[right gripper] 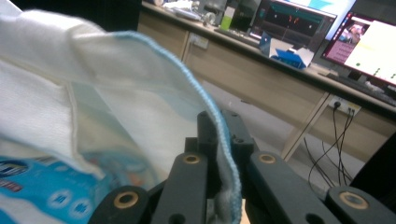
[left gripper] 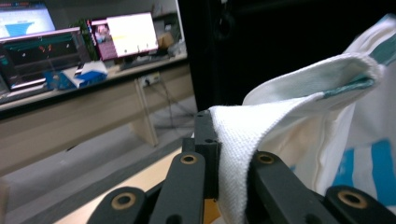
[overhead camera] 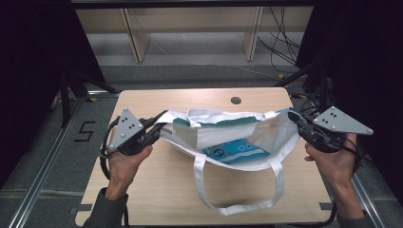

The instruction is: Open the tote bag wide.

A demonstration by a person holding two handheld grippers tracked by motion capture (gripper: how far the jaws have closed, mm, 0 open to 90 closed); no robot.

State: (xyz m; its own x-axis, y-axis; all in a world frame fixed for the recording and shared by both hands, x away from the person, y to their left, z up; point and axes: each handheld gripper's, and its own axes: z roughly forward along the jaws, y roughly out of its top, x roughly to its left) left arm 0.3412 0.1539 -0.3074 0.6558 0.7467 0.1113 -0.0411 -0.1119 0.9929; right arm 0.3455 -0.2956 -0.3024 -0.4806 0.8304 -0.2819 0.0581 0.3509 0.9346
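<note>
A white tote bag [overhead camera: 223, 135] with teal trim lies stretched open across the middle of the wooden table [overhead camera: 157, 190]. Its long handle loops [overhead camera: 237, 206] trail toward the near edge. Inside it a blue and white printed packet [overhead camera: 236, 150] shows. My left gripper [overhead camera: 159, 127] is shut on the bag's left rim [left gripper: 233, 140], the thick white cloth pinched between the jaws. My right gripper [overhead camera: 293, 118] is shut on the bag's right rim [right gripper: 224, 154], a thin blue-edged fold between its jaws. The two grippers hold the mouth spread wide.
A round cable hole [overhead camera: 235, 100] sits in the table near its far edge. Wooden shelving [overhead camera: 190, 28] and loose cables [overhead camera: 280, 42] stand beyond the table. Desks with lit monitors [left gripper: 126, 35] show in the gripper views.
</note>
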